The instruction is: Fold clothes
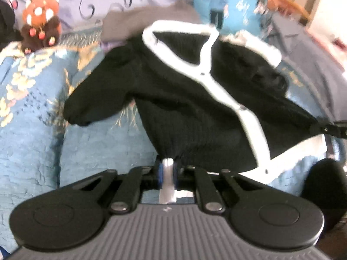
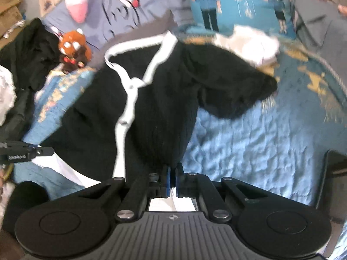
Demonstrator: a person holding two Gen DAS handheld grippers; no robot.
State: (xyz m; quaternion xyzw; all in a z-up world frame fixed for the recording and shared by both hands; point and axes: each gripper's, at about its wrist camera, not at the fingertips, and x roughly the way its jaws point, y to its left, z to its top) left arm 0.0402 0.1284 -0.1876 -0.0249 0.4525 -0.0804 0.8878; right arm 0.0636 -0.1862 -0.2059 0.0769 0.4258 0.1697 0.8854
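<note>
A black knit cardigan (image 1: pixel 184 99) with a white button band and white neckline trim stretches across the middle of both frames, held taut above a blue quilted bedspread (image 1: pixel 32 140) patterned with pale yellow flowers. The left hand-held gripper (image 1: pixel 167 173) is clamped on the cardigan's white-edged hem at bottom centre of the left wrist view; the fabric puckers into gathers where the blue pads (image 1: pixel 160 174) pinch it. The right hand-held gripper (image 2: pixel 171 178) is likewise clenched on the hem at bottom centre of its own view, the ribbed knit fanning upward from the bite. The white band runs diagonally up to a V-shaped neck, small dark buttons dotting it. One short sleeve droops at centre left in the left view, the other at centre right in the right view. At upper left sits a red panda plush (image 1: pixel 41 19); at upper right leans a blue cartoon-print pillow (image 1: pixel 229 4).
</note>
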